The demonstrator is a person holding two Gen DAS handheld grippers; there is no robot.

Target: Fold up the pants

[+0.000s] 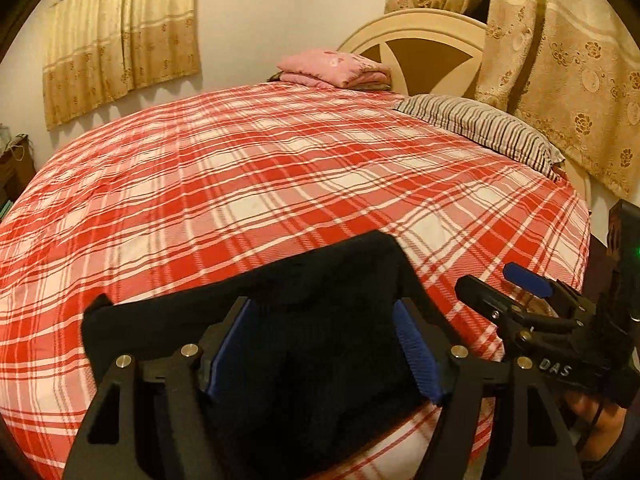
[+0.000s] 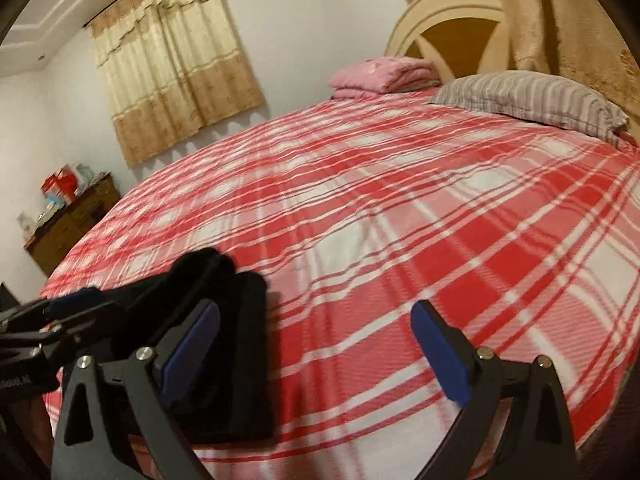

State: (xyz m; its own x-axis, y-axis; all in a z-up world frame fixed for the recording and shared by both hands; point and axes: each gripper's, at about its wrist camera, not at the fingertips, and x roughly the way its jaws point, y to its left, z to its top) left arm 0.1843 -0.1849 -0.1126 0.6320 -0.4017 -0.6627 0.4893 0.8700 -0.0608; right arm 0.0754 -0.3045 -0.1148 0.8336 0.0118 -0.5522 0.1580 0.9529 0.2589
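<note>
The left claw hangs with its blue ribbed pads spread wide over the black pants, gripping nothing. The right claw is equally spread and empty, above bare plaid bedspread just right of the bundle. The pants lie folded into a compact, soft, matte dark block at the bed's near edge, their long axis running along that edge in the left wrist view. A striped pillow and folded pink blanket sit by the curved headboard.
</note>
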